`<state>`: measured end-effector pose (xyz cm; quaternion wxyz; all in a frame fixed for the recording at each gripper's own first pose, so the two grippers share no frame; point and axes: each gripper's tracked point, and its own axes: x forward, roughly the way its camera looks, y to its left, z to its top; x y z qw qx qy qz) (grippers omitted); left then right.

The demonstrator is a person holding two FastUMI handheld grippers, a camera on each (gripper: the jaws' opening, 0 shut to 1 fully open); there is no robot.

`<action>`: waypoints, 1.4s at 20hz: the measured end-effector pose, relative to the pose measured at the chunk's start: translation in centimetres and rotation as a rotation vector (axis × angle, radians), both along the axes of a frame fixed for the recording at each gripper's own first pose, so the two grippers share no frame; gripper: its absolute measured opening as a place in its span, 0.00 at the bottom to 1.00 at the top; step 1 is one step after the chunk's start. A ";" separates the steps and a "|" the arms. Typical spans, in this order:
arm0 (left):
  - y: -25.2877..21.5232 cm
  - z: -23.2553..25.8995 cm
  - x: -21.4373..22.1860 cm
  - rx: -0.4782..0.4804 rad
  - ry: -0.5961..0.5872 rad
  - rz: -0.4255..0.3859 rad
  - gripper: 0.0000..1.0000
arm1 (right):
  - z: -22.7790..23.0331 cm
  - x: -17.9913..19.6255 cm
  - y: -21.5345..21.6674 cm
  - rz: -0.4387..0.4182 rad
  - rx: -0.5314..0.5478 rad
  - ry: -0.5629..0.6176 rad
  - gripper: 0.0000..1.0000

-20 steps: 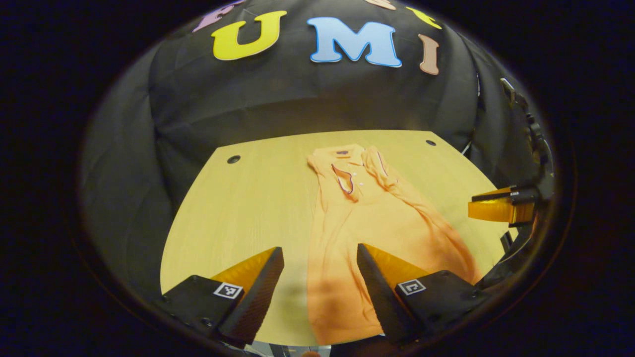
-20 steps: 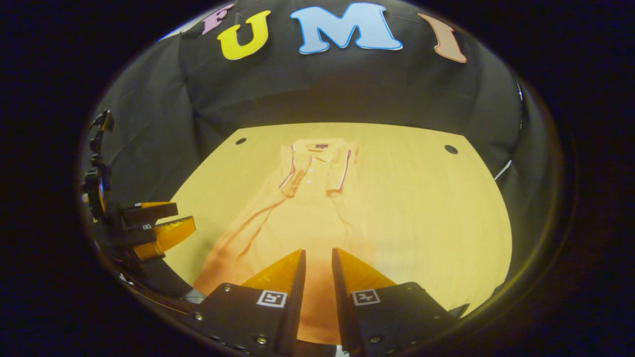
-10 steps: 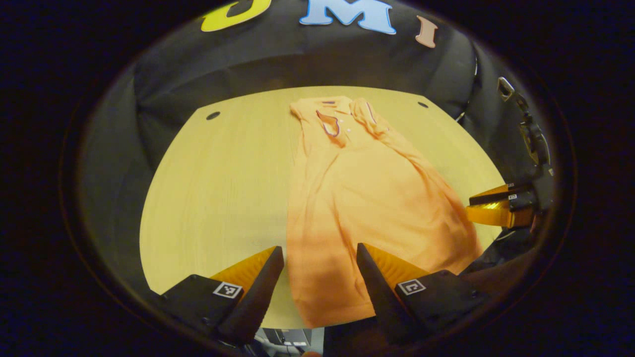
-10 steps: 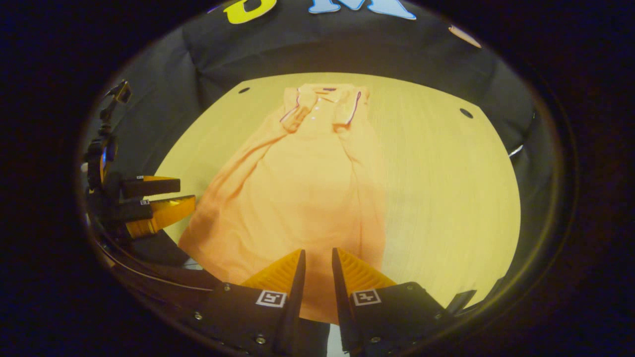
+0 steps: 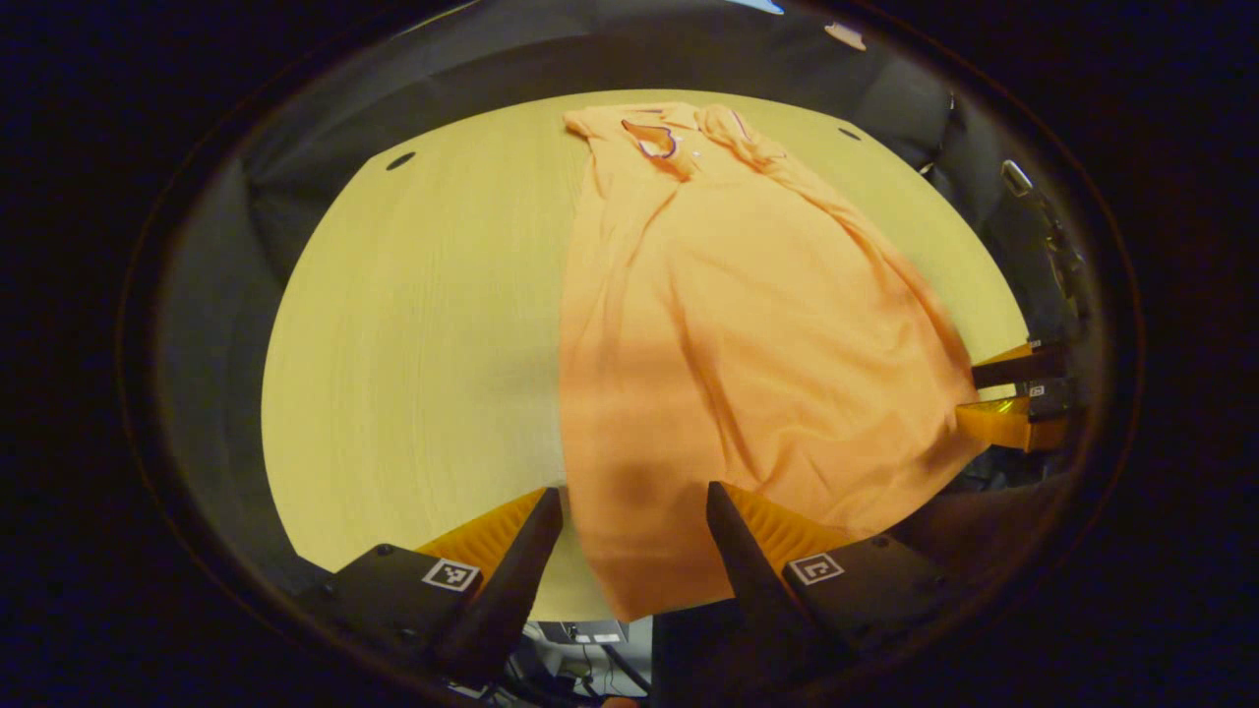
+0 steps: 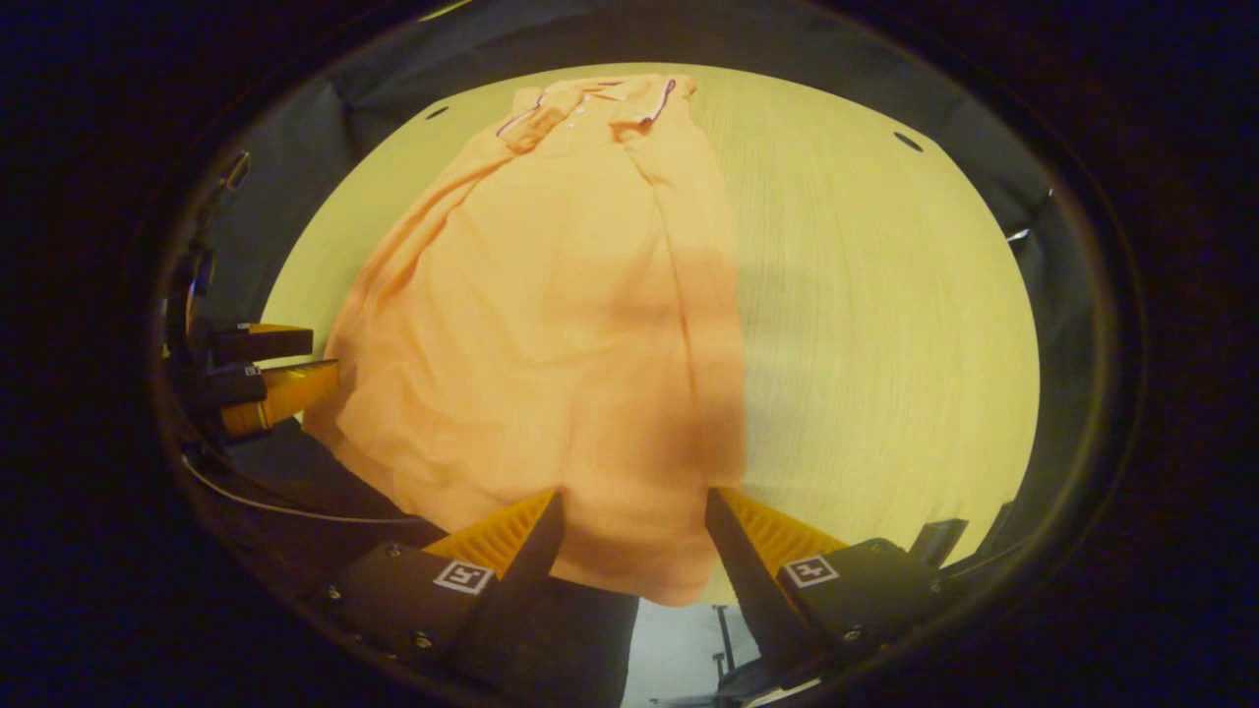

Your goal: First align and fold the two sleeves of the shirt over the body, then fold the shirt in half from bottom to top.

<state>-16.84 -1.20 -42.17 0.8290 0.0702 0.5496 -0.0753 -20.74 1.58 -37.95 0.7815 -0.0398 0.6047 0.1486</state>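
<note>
On the pale wooden surface (image 5: 413, 324) lies the orange short-sleeved polo shirt (image 5: 728, 324) of soft knit cloth, spread lengthwise with its collar at the far edge and its hem at the near edge, where the hem overhangs slightly. Both sleeves appear already folded in over the body; their dark-trimmed cuffs lie beside the collar placket. Shallow lengthwise creases run down the body, and the side nearest the left claw forms a fairly straight folded edge.

The left claw (image 5: 634, 521) is open, its fingers spread to either side of one hem corner, above the cloth and not gripping it. The right claw (image 6: 634, 521) is likewise open, its fingers straddling the other hem corner in the right gripper view; contact with the cloth cannot be confirmed.

Handling assessment: the garment is light, limp and non-fragile. It will sag and drape when lifted and will not hold a shape unsupported, and the tucked sleeves may slip out if the cloth is dragged. Recommended grip points are the two hem corners, each pinched through all layers, then raised together and carried evenly toward the collar so the fold line falls straight across the body.
</note>
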 end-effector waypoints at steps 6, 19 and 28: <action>0.3 -1.8 -0.7 0.024 0.089 0.000 0.99 | -1.4 -0.7 -0.5 0.019 -0.085 0.047 0.91; -0.6 -2.1 -0.2 0.036 0.154 -0.049 0.89 | -1.8 -0.2 0.0 -0.005 -0.169 0.195 0.95; -2.2 -1.8 1.4 -0.007 0.127 -0.055 0.07 | -1.9 0.9 -0.1 -0.034 -0.179 0.161 0.10</action>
